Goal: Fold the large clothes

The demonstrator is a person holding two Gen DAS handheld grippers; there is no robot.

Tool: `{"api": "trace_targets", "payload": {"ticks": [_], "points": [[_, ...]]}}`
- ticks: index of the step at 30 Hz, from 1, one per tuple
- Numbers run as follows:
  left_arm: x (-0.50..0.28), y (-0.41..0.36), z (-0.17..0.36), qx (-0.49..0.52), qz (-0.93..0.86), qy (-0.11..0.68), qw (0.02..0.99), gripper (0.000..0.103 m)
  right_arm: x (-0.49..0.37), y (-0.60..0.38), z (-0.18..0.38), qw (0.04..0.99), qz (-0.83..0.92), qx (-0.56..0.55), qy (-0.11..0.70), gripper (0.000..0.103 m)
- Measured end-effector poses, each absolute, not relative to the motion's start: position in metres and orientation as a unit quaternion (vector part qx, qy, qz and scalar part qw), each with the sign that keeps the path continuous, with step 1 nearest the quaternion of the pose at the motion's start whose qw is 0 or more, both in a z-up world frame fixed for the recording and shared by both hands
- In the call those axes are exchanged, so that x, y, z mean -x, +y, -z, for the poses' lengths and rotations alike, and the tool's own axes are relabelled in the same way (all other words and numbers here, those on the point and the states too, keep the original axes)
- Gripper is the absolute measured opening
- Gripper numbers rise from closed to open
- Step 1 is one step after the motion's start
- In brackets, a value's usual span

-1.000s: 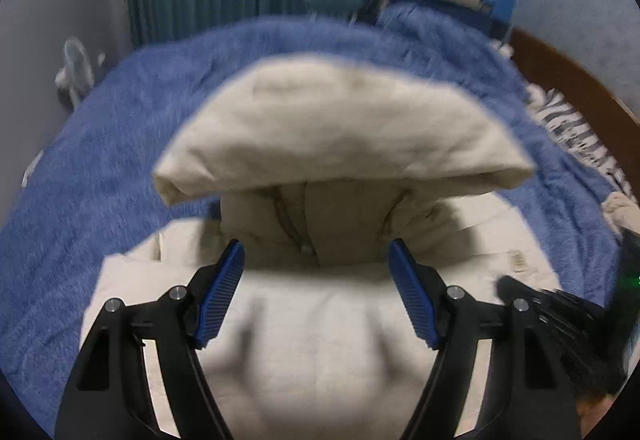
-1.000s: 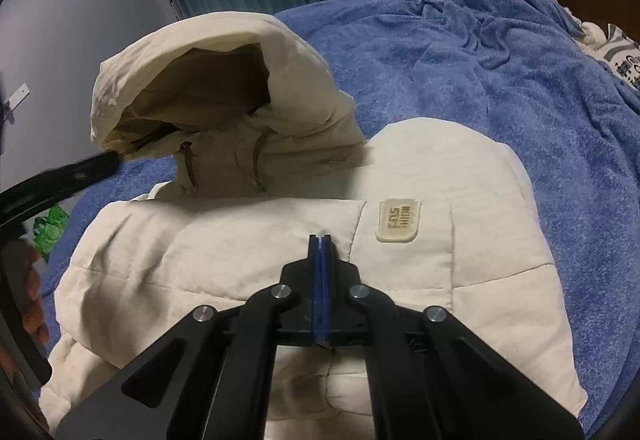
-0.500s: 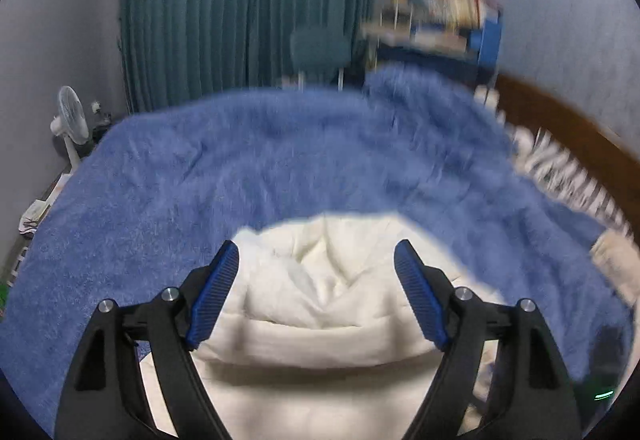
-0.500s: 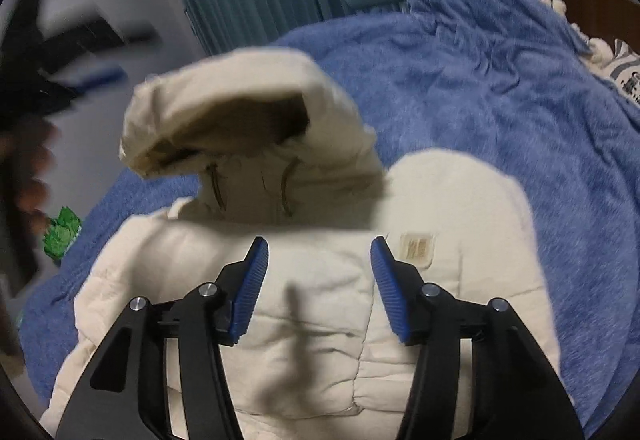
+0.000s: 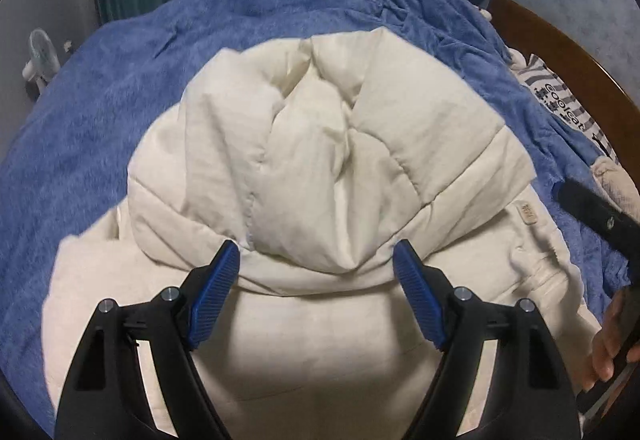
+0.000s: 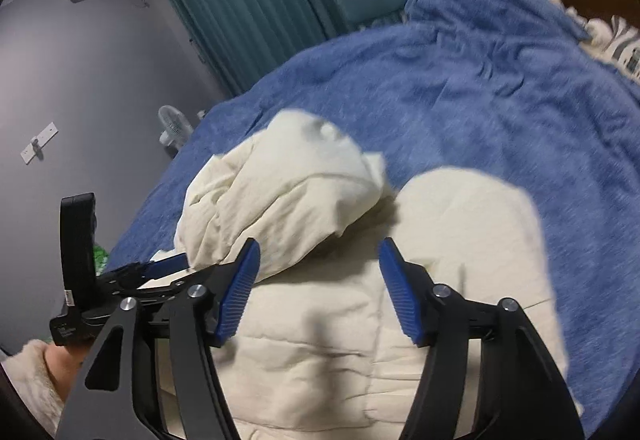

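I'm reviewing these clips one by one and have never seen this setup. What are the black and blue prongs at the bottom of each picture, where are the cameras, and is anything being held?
No robot here: a person holds a hand-held gripper in each hand, and a wide-angle camera on each looks forward along its jaws. One picture looks past the left gripper, the other past the right gripper; each also shows the other gripper at its edge. Below them a cream puffer jacket lies on a bed covered by a blue blanket, its hood flopped forward over the body. Nothing is held: the left jaws stand apart above the hood's edge, and the right jaws are opening with only bare fabric beneath.
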State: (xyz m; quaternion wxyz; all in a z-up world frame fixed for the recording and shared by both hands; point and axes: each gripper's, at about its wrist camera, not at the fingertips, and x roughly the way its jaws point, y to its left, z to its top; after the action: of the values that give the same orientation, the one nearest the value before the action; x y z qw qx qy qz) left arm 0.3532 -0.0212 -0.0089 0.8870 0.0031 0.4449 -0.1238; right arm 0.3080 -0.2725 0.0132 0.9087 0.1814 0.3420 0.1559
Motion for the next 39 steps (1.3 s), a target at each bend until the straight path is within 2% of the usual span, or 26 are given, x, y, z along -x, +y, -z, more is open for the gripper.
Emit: {"api": "trace_targets", "payload": {"ticks": [5, 8, 11, 12, 13, 14, 15, 22, 25, 28, 30, 33, 36, 38, 39], "points": [[-0.351, -0.022, 0.011, -0.007, 0.124, 0.440, 0.889, 0.075, -0.329, -0.264, 0.003, 0.897, -0.167, -0.190, 0.363, 0.062], [-0.353, -0.023, 0.012, -0.010, 0.126, 0.442, 0.888, 0.075, -0.343, -0.269, 0.021, 0.865, -0.193, -0.263, 0.381, 0.062], [-0.353, -0.021, 0.012, -0.011, 0.129, 0.443, 0.887, 0.075, -0.350, -0.275, 0.027, 0.846, -0.219, -0.322, 0.364, 0.055], [-0.353, -0.021, 0.011, -0.013, 0.130, 0.443, 0.887, 0.075, -0.351, -0.275, 0.026, 0.845, -0.226, -0.327, 0.358, 0.044], [-0.352, -0.021, 0.011, -0.015, 0.131, 0.443, 0.887, 0.075, -0.351, -0.274, 0.023, 0.848, -0.234, -0.324, 0.348, 0.021], [-0.351, -0.021, 0.010, -0.019, 0.131, 0.442, 0.887, 0.075, -0.350, -0.272, 0.020, 0.853, -0.236, -0.315, 0.343, 0.008], [-0.350, -0.022, 0.010, -0.023, 0.131, 0.441, 0.887, 0.075, -0.348, -0.270, 0.017, 0.861, -0.233, -0.299, 0.339, 0.005], [-0.326, -0.018, -0.033, -0.030, 0.119, 0.385, 0.915, 0.075, -0.313, -0.268, -0.015, 0.889, -0.224, -0.252, 0.309, 0.004], [-0.321, -0.021, -0.059, -0.033, 0.109, 0.351, 0.929, 0.075, -0.292, -0.270, -0.019, 0.886, -0.230, -0.246, 0.320, 0.004], [-0.328, -0.029, -0.067, -0.039, 0.107, 0.352, 0.929, 0.075, -0.272, -0.265, -0.017, 0.874, -0.243, -0.234, 0.350, 0.004], [-0.333, -0.037, -0.055, -0.055, 0.105, 0.371, 0.921, 0.075, -0.269, -0.263, -0.012, 0.869, -0.240, -0.228, 0.368, 0.004], [-0.342, -0.040, -0.008, -0.098, 0.083, 0.424, 0.897, 0.075, -0.274, -0.262, -0.002, 0.861, -0.240, -0.223, 0.390, 0.004], [-0.348, -0.032, 0.027, -0.090, 0.077, 0.457, 0.882, 0.075, -0.281, -0.256, 0.006, 0.865, -0.233, -0.203, 0.395, 0.004], [-0.351, -0.029, 0.035, -0.087, 0.075, 0.451, 0.885, 0.076, -0.287, -0.248, 0.011, 0.872, -0.218, -0.171, 0.404, 0.008], [-0.353, -0.028, 0.041, -0.091, 0.073, 0.448, 0.886, 0.076, -0.289, -0.247, 0.014, 0.872, -0.210, -0.162, 0.411, 0.017]]}}
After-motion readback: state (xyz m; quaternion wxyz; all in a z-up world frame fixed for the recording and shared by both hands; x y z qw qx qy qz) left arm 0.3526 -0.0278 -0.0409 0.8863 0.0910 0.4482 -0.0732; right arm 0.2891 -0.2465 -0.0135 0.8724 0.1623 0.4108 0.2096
